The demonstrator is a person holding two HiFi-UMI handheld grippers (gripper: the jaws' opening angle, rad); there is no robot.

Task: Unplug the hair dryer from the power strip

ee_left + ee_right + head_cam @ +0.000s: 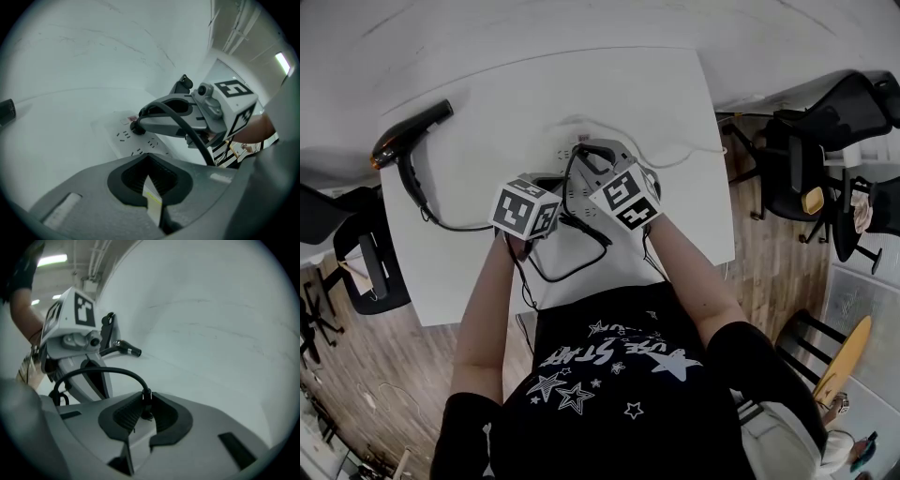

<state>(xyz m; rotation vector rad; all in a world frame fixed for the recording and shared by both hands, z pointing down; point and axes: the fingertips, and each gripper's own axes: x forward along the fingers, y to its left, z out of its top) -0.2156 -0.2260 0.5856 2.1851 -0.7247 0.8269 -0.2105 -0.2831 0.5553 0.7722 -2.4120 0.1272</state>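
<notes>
**Table** (609, 94): white, seen from above; all items below are carried on it.

**Hair dryer** (411, 131): black, laid on its side at the table's far left corner, well apart from both claws. Its black cord (459, 225) is run across the table to the middle, where it is looped near the front edge.

**Power strip** (125, 137): white, laid flat at mid-table in front of the person, partly covered by the two claws in the head view.

**Plug** (137, 126): black, seated in a socket of the power strip, near a small red mark.

**Right claw** (146, 404): closed on the plug. The plug is pinched between the ribbed pads, and the cord is seen arching up and away to the left.

**Left claw** (149, 180): drawn narrow. Only a thin pale slit is left between the pads, and nothing is seen to be gripped. It is set just beside the right claw, at the near end of the power strip.

**Chairs** (825, 131): black, stood on the wood floor to the right of the table.
</notes>
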